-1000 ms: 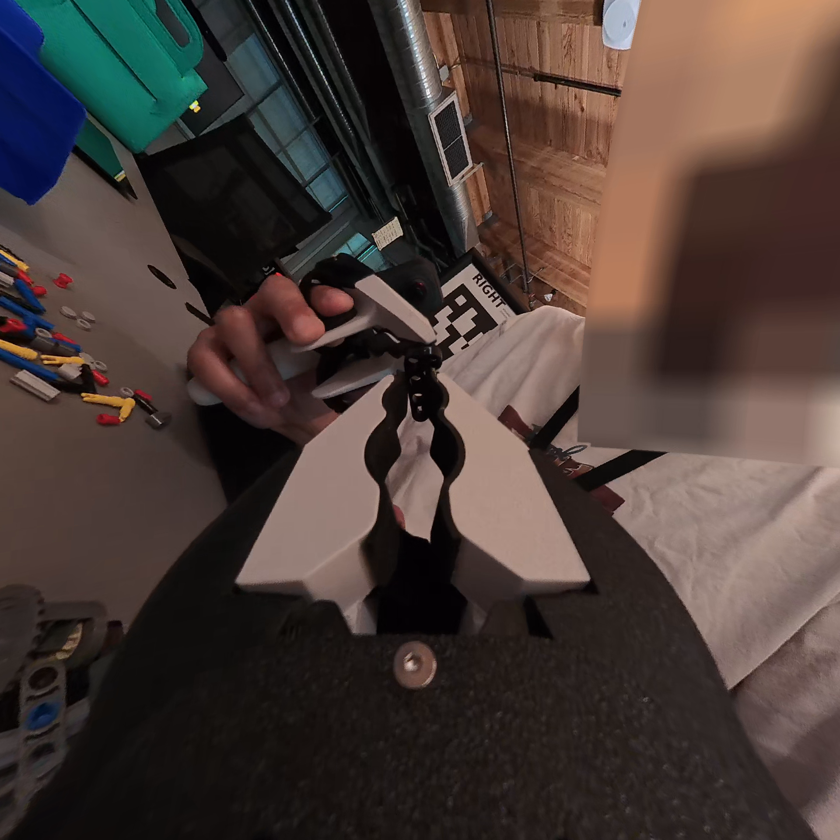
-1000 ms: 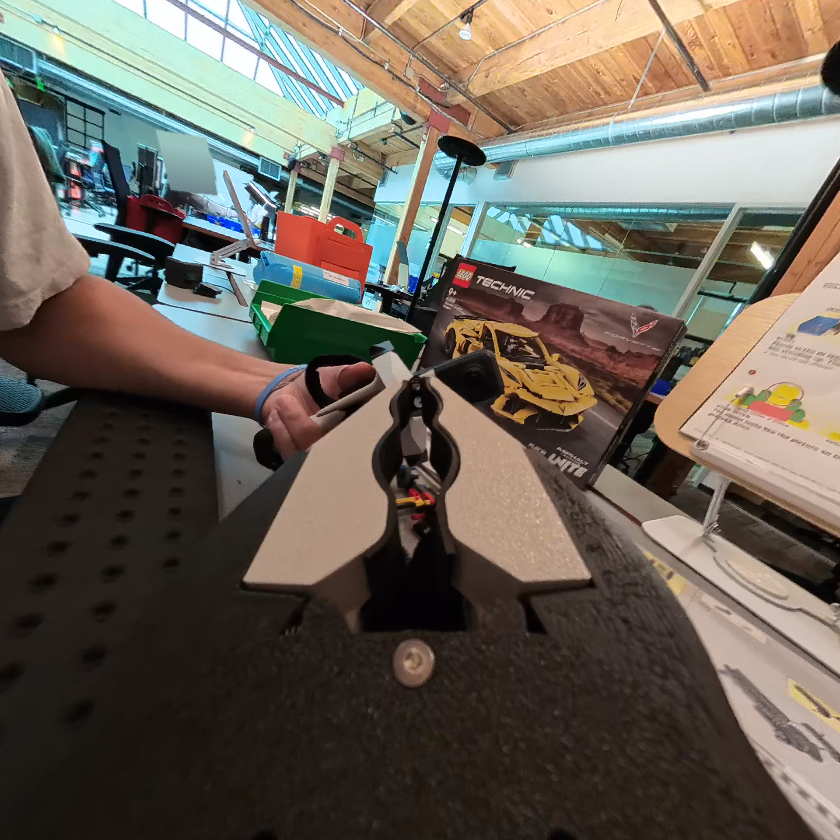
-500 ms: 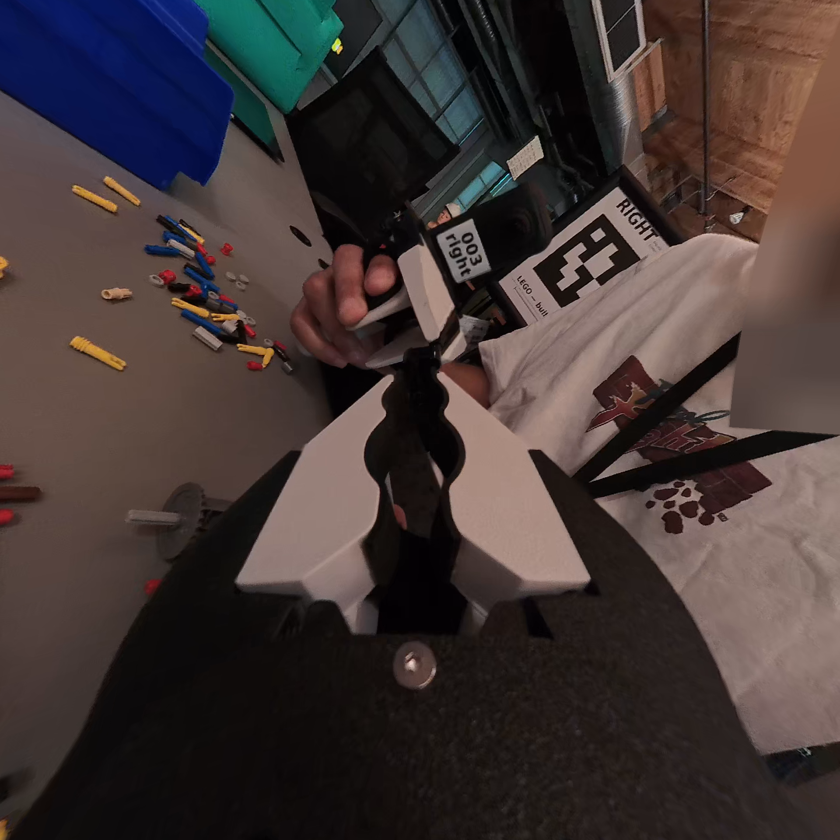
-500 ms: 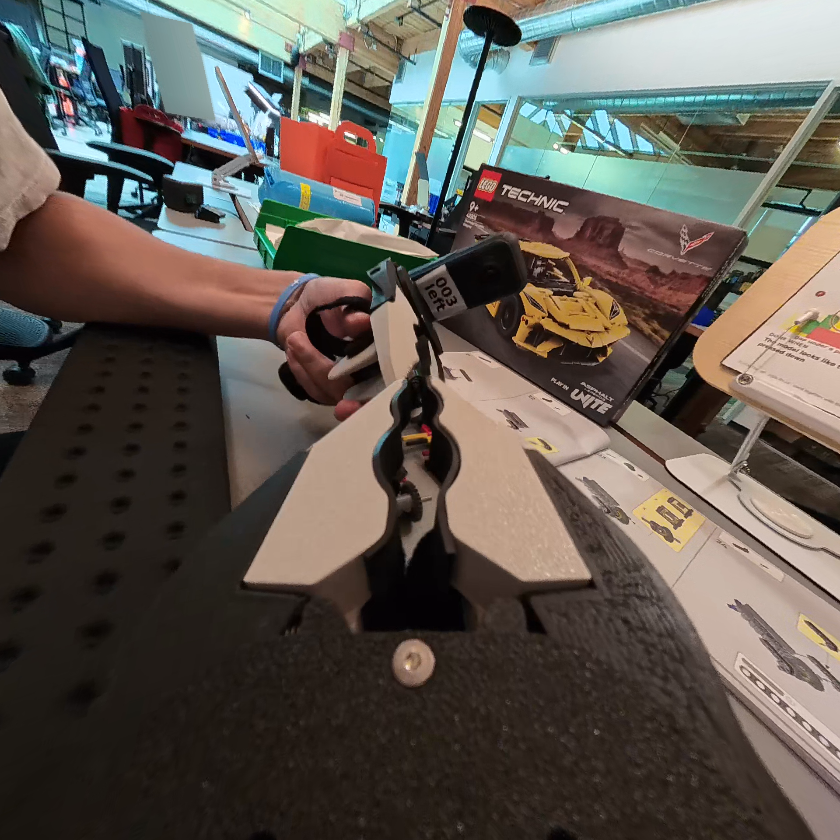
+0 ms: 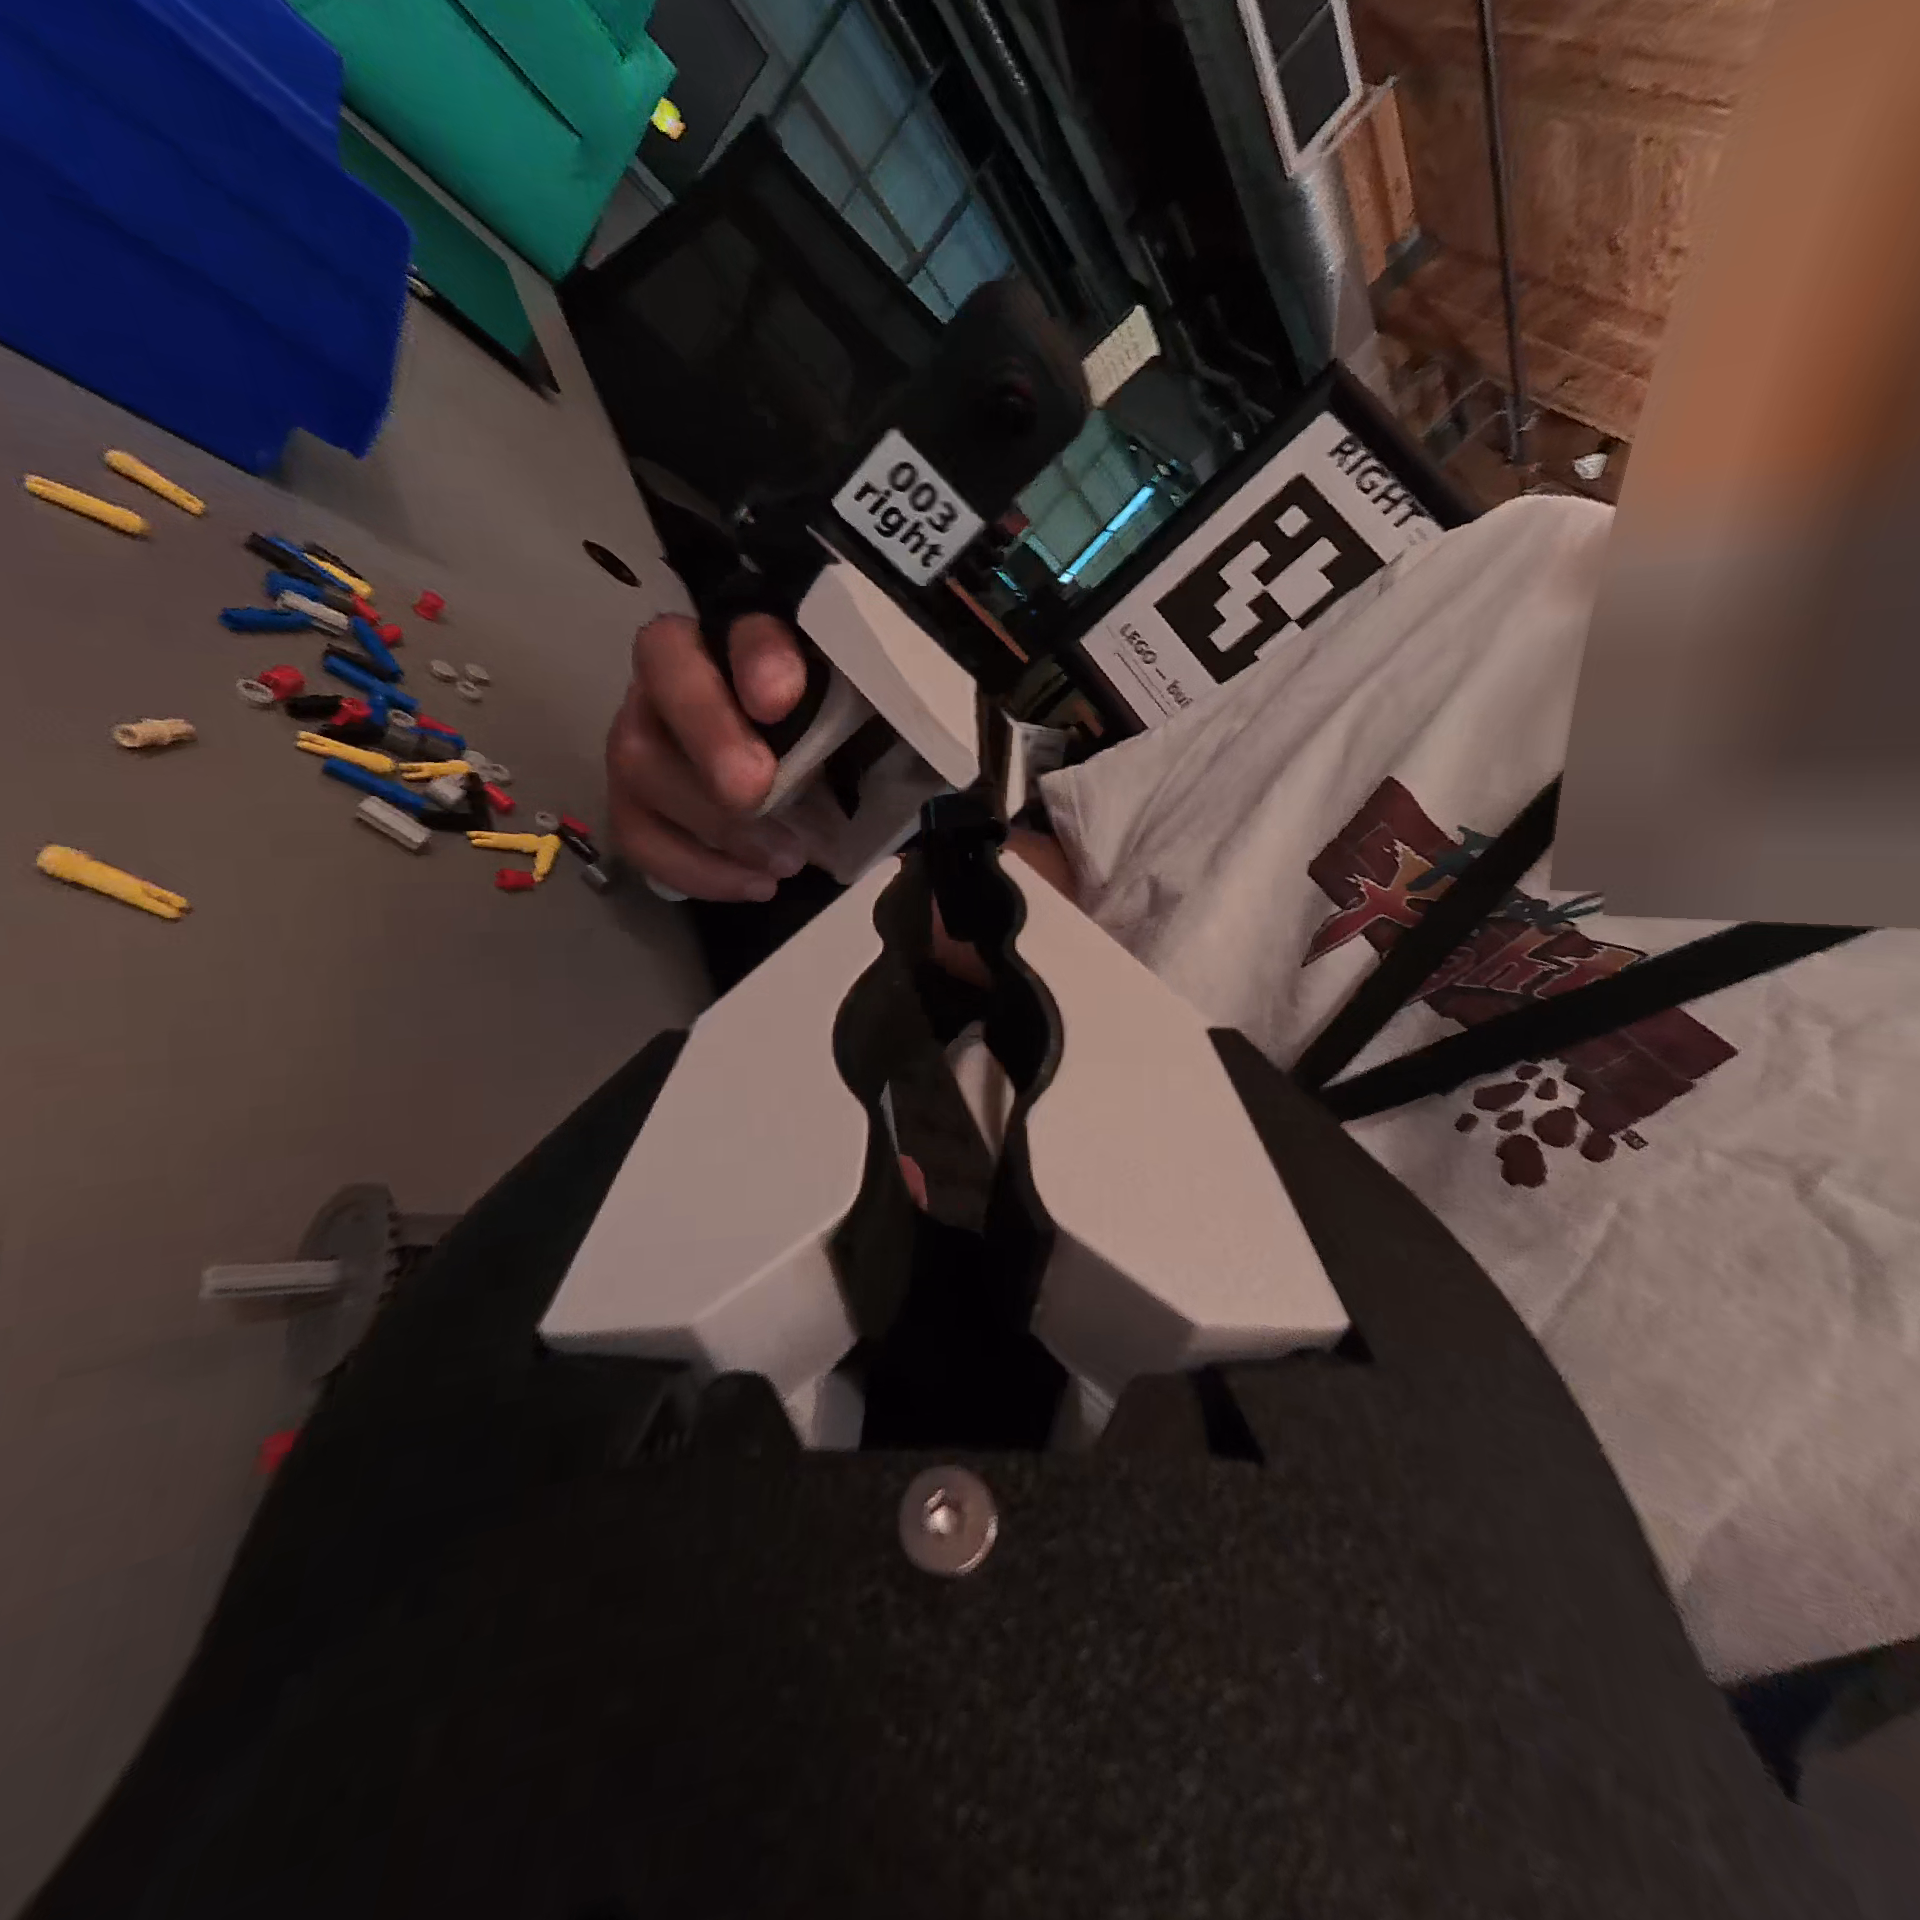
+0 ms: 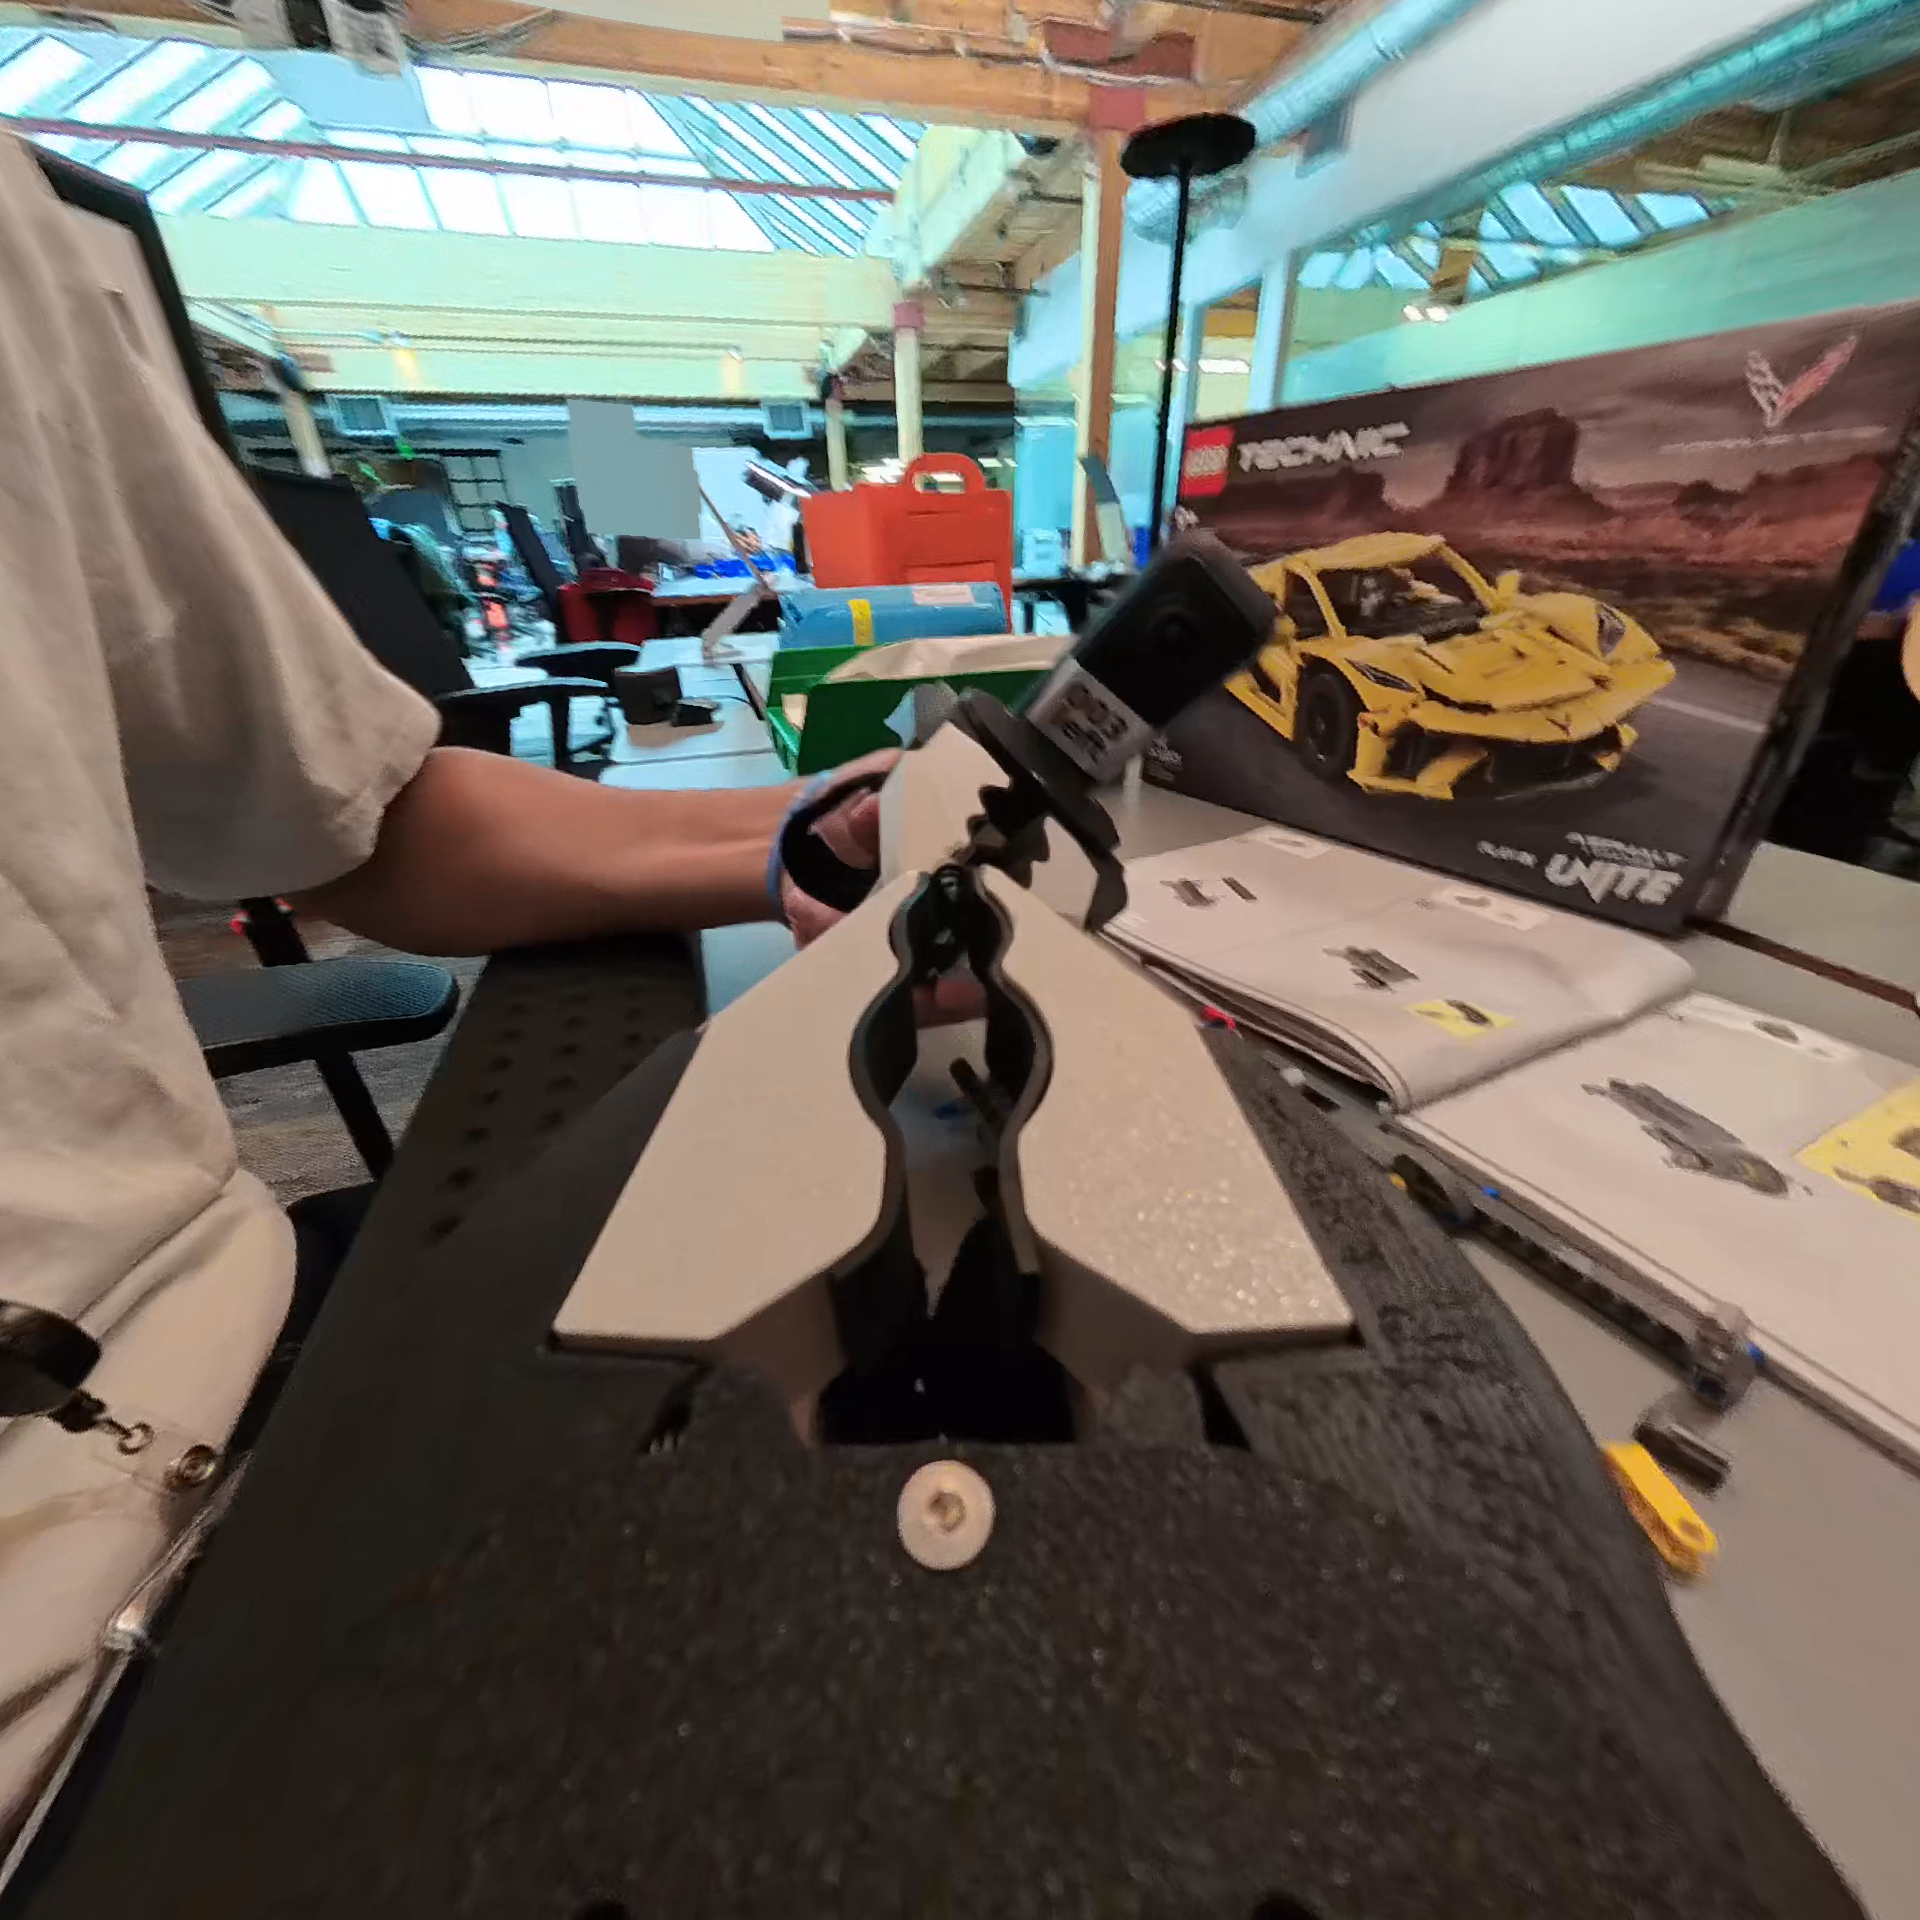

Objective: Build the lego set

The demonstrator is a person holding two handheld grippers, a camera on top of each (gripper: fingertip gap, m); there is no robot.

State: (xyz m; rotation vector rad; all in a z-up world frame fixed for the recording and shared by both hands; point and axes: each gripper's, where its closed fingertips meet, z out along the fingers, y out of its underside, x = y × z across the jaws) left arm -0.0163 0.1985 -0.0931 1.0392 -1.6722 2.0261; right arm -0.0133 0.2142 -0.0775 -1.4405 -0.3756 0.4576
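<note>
Grippers meet tip to tip above the table (image 5: 187, 1039). Left hand-held gripper (image 5: 951, 868) nearly closed, pinching a small black lego part (image 5: 954, 831) at its tips; right hand-held gripper (image 6: 948, 894) also nearly closed, on the same black part (image 6: 948, 902) as far as can be told. Loose pieces (image 5: 374, 707) lie left of the left hand-held gripper. Booklet (image 6: 1382, 956) and box (image 6: 1538, 613) sit right of the right one.

Wrist cameras facing each other, close
</note>
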